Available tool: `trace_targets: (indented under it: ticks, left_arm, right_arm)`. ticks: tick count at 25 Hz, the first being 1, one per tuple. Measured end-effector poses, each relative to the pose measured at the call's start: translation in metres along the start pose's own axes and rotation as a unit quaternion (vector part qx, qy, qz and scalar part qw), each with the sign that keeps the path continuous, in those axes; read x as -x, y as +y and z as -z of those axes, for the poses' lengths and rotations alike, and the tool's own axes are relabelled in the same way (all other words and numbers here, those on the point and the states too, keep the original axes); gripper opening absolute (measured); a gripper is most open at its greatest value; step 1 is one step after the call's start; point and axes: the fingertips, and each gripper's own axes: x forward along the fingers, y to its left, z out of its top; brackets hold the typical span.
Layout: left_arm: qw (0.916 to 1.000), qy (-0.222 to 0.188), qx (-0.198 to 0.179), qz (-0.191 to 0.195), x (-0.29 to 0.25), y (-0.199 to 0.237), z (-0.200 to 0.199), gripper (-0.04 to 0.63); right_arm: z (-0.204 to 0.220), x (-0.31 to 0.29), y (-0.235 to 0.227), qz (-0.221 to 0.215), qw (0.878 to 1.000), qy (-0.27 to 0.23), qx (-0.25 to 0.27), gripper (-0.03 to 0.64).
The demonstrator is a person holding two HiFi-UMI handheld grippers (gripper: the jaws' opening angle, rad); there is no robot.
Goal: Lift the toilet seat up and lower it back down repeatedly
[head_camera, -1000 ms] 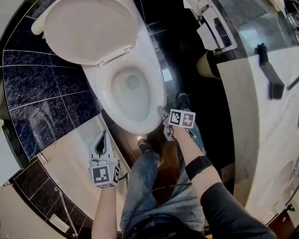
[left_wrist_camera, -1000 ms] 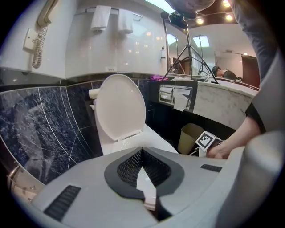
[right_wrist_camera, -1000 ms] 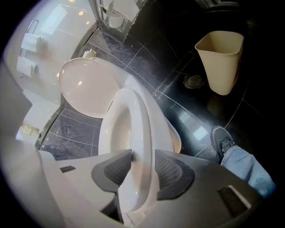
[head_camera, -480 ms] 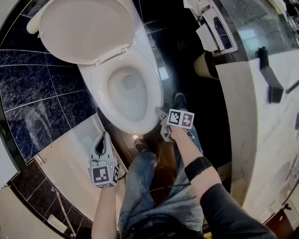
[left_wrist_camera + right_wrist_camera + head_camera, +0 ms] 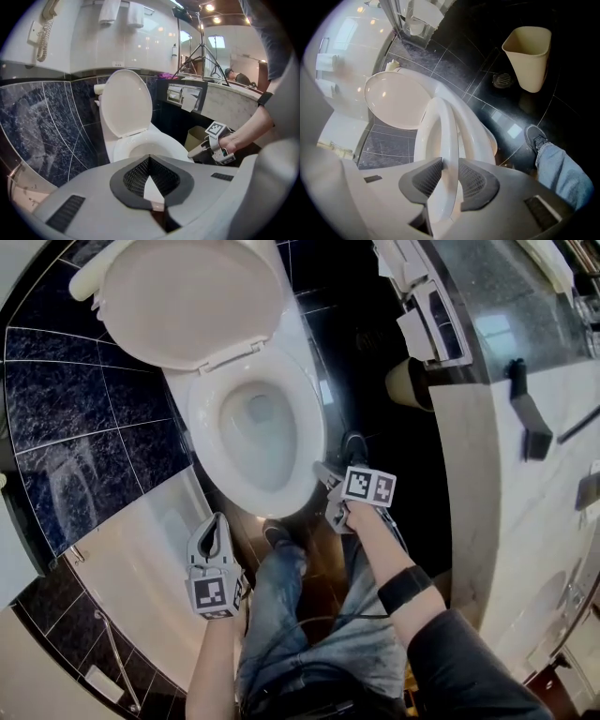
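The right gripper (image 5: 328,487), jaws just closing, clamps the toilet seat's (image 5: 442,133) front rim to lift it; the left gripper (image 5: 217,527), jaws together and empty, hangs aside.

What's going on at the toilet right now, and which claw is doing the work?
A person holds a claw in each hand. The right claw has just been closing and now pinches the front edge of the seat, which appears raised slightly off the bowl. The lid stands fully open behind it. The left claw is shut and empty, held back off to the side.
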Motion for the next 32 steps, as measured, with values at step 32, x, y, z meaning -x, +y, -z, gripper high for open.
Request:
trace_targets:
  ticks: [32]
  left_arm:
    - [0.9841,-0.006,0.177,-0.017,-0.012,-0.017,-0.068,-0.003]
  right_arm:
    - [-0.087,0.088,0.188,-0.086,0.996,0.006,-0.001,0.14]
